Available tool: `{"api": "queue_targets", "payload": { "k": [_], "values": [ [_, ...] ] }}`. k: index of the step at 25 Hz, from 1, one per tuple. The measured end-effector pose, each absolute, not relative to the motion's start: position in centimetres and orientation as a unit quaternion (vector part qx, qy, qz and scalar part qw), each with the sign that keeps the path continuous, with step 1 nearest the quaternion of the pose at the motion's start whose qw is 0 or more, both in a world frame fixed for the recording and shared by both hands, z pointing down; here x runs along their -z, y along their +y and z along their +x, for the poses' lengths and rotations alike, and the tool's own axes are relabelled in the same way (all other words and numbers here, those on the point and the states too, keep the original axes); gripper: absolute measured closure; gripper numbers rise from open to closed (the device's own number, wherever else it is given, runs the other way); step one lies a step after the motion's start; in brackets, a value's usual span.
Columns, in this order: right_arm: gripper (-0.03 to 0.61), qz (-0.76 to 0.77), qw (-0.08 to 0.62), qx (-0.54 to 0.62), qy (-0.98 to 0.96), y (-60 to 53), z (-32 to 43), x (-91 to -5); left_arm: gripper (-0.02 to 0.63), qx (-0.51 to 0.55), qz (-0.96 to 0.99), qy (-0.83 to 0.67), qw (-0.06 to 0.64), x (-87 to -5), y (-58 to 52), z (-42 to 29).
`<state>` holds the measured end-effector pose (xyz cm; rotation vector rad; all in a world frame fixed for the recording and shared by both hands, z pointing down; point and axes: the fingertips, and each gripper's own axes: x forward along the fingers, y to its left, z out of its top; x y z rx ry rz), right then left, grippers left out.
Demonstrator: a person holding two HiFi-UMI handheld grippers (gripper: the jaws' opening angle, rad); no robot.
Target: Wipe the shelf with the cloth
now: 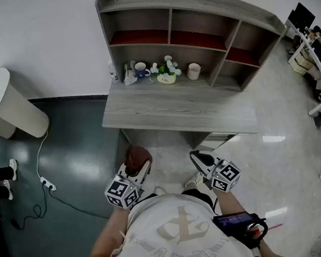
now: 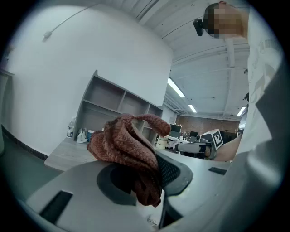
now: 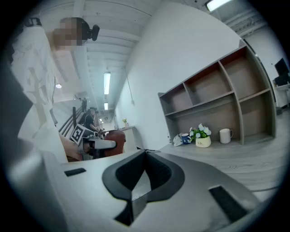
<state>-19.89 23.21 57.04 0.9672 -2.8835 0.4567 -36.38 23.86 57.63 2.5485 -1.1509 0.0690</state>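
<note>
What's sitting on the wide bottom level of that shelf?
Along the back of the shelf: a white bottle, an unclear white item, a blue mug, a pot of flowers and a white mug. Anything behind the flowers is hidden.

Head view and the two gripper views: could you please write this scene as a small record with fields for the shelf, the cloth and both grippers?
shelf: grey wood, against the white wall, open compartments above
things on it: white mug, flower pot, blue cup, all at the back
cloth: reddish-brown, bunched, not touching the shelf
left gripper: jaws shut on the cloth
right gripper: jaws together, nothing between them
wiping: not yet begun; both grippers are near the person's body
</note>
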Motion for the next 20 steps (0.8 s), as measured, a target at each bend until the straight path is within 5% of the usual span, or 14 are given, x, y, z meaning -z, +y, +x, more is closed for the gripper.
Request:
{"api": "queue_targets", "payload": {
  "k": [20],
  "values": [
    [0.576,0.346,0.005,-0.128,-0.929,20.2,-19.3,-55.0,0.514,-0.023,0.894,-0.4,0.202,-58.7,22.8,-35.8]
  ]
}}
